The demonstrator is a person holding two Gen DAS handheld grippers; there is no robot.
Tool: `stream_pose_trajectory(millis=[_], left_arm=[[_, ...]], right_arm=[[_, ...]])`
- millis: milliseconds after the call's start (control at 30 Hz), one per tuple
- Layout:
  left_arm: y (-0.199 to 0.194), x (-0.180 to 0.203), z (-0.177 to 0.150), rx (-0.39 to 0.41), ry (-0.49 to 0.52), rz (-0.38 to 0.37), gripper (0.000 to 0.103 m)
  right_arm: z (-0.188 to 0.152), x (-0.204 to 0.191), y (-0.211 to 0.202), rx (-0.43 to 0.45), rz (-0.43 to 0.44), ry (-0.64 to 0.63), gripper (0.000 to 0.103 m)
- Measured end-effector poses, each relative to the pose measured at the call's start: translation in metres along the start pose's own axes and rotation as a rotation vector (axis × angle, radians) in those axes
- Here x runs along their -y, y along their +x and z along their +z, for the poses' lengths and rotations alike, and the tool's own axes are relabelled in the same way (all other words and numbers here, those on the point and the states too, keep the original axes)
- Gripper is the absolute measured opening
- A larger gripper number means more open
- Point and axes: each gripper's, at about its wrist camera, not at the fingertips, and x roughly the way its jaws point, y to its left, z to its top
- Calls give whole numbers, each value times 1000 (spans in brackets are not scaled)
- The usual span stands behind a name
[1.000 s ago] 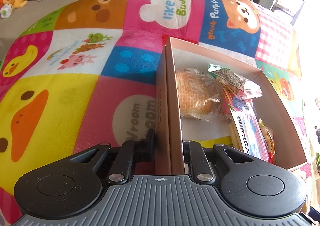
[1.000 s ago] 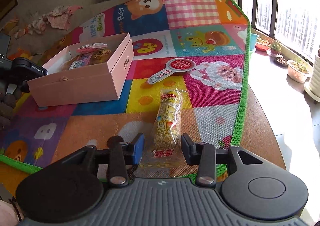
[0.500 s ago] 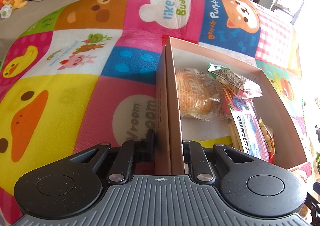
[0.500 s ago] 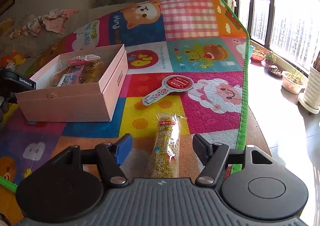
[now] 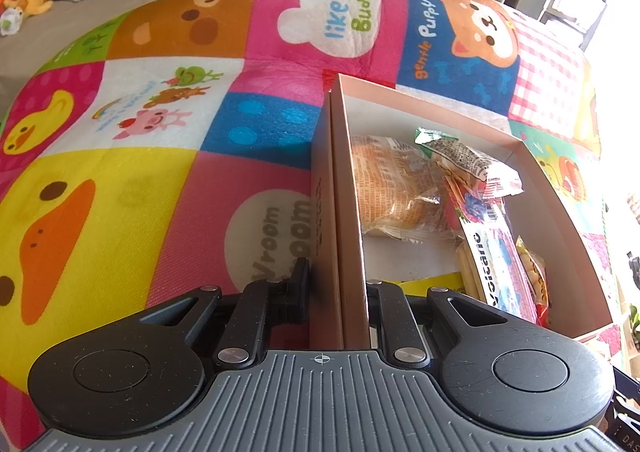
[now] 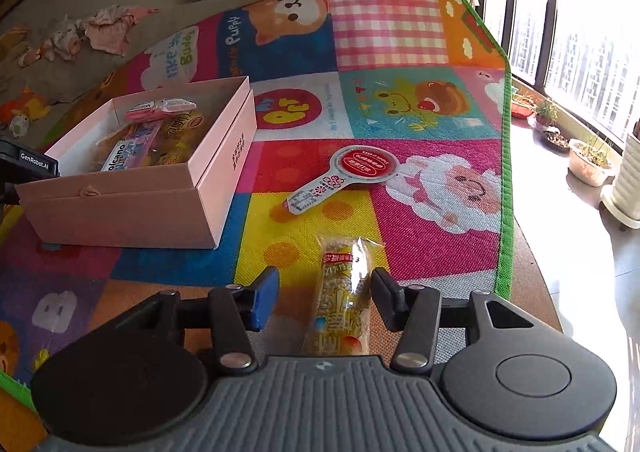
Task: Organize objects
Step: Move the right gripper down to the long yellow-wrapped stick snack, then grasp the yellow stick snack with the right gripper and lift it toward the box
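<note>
An open pink box [image 5: 348, 180] stands on the colourful play mat and holds several snack packs, among them a bread pack [image 5: 392, 180] and a long Volcano pack [image 5: 492, 264]. My left gripper [image 5: 338, 284] is shut on the box's near side wall, one finger outside and one inside. In the right wrist view the same box [image 6: 132, 208] stands at the left. A long yellow snack bar [image 6: 344, 292] lies on the mat between the fingers of my right gripper [image 6: 325, 284]. Its jaws are closing, with a gap still showing on the bar's left side.
A lollipop-shaped red and white packet [image 6: 348, 176] lies on the mat beyond the snack bar. The mat's green edge [image 6: 505, 212] runs along the right, with floor, plant pots and windows past it. A sofa with toys and clothes lies behind the mat.
The right gripper's jaws spread wide from the snack bar and have narrowed again around it, and the gripper shifted a little along the mat. The left gripper and the box have not moved.
</note>
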Motion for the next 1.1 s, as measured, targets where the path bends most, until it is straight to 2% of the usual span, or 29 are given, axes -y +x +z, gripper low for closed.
stream_pose_trajectory(millis=[67, 233, 533, 733, 1100], left_arm=[[0, 0, 0, 0, 0, 1, 18], [0, 0, 1, -5, 2, 3, 18], [0, 4, 2, -5, 9, 31, 16], [0, 4, 2, -9, 15, 27, 16], [1, 6, 2, -17, 69, 22, 16]], right_arm=[[-1, 0, 0, -3, -1, 1, 41], [1, -3, 5, -8, 11, -14, 37], [-1, -2, 5, -4, 10, -16, 35], [-2, 0, -1, -24, 12, -7, 29], [-4, -3, -39, -81, 62, -2, 28]])
